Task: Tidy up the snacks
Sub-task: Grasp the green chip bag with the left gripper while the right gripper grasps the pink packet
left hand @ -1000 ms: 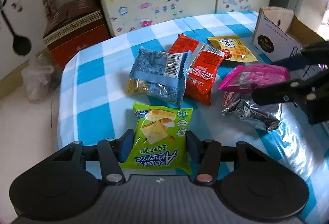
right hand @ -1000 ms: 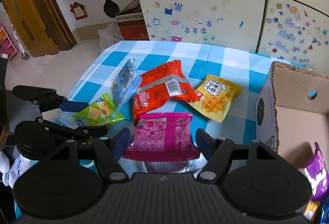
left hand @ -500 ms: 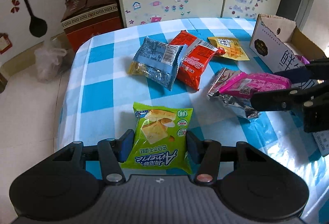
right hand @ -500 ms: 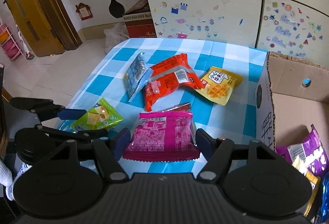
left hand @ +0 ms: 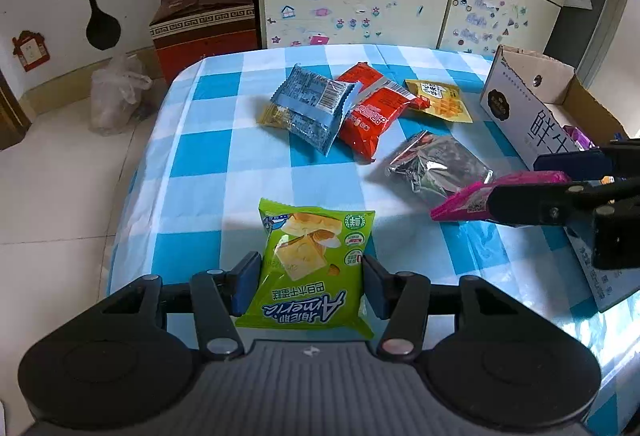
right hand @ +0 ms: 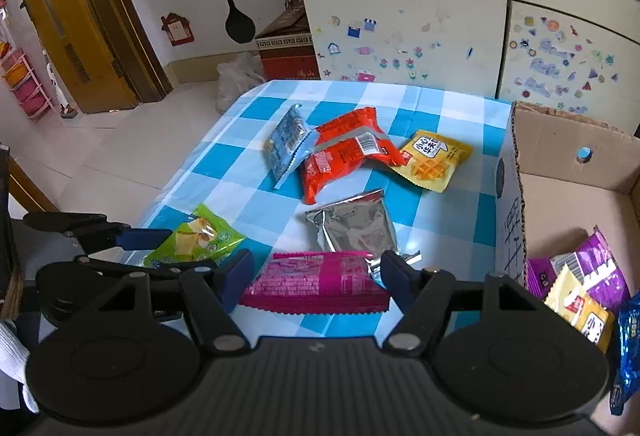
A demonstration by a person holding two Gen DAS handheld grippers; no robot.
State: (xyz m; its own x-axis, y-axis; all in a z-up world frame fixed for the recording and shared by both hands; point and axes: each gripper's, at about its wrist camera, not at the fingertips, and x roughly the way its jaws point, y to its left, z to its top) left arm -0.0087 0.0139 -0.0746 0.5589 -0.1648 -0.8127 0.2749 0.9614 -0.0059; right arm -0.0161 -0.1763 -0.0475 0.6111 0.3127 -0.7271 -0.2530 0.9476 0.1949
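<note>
My left gripper [left hand: 310, 286] is shut on a green snack packet [left hand: 310, 268] and holds it above the near edge of the checked table [left hand: 200, 155]. My right gripper [right hand: 316, 278] is shut on a pink snack packet [right hand: 316, 278], lifted near the left wall of the cardboard box [right hand: 516, 195]. The pink packet [left hand: 472, 199] and the right gripper also show at the right of the left wrist view. On the table lie a silver packet [right hand: 354, 224], a red packet [right hand: 344, 151], a blue packet [right hand: 286, 139] and a yellow packet [right hand: 434, 159].
The box [left hand: 520, 107] stands on the table's right side and holds purple [right hand: 596, 268], yellow and blue packets. A white cupboard [right hand: 400, 35] stands behind the table. A red carton [left hand: 204, 23] and a plastic bag [left hand: 116, 95] are on the floor at the left.
Both grippers have risen and drawn back with their packets. The pink packet has lifted off the silver packet, which now lies uncovered. More of the box's inside shows.
</note>
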